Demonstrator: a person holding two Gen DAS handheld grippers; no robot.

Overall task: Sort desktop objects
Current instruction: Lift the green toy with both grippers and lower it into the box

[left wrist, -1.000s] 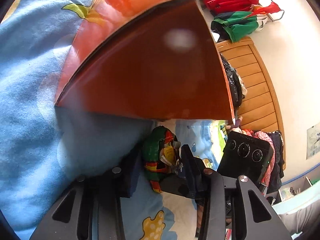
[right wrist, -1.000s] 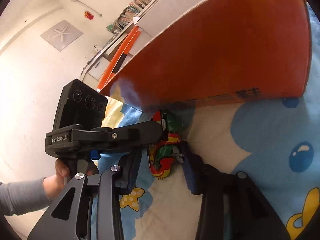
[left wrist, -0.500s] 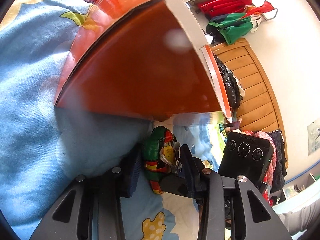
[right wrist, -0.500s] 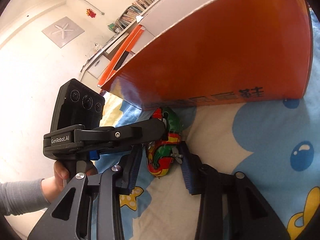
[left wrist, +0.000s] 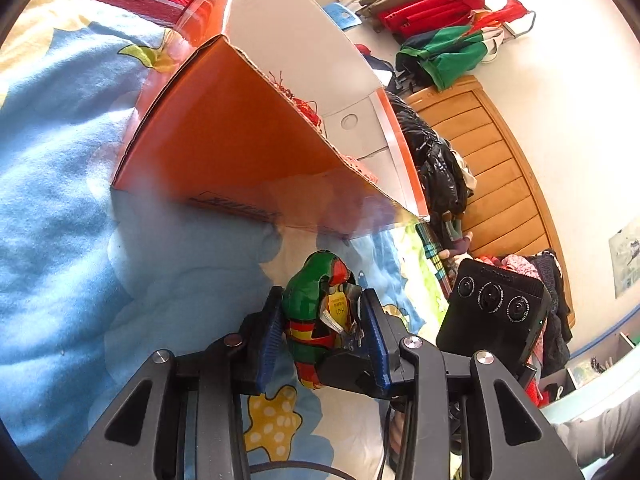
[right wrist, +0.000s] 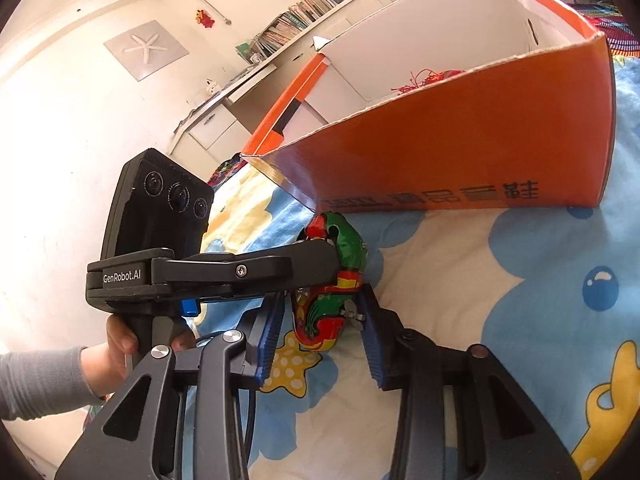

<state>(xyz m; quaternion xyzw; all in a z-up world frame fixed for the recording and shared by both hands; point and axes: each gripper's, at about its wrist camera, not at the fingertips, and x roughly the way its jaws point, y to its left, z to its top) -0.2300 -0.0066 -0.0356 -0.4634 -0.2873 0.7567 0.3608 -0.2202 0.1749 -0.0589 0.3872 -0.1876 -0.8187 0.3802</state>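
A green, red and yellow tin frog toy (left wrist: 310,300) hangs just above the cartoon bedsheet (left wrist: 60,200). My left gripper (left wrist: 322,314) is shut on it, blue pads pressed on both flanks. In the right wrist view the same toy (right wrist: 346,248) sits between the pads of my right gripper (right wrist: 322,308), which is shut on it too, one pad against its wind-up key. The left gripper's black finger (right wrist: 280,268) crosses in from the left over the toy. An orange cardboard box (right wrist: 460,152) stands open-topped right behind the toy, showing white inner walls and red string inside.
A hand in a grey sleeve (right wrist: 116,344) holds the left gripper's handle. The right gripper's camera block (left wrist: 492,312) sits to the right in the left wrist view. A wooden headboard (left wrist: 500,168), piled clothes (left wrist: 440,52) and a bookshelf (right wrist: 296,20) lie beyond the bed.
Both views have risen with the toy: the box's near wall filled the frame before, and now its rim and white inside show. The frog stays between both pairs of pads.
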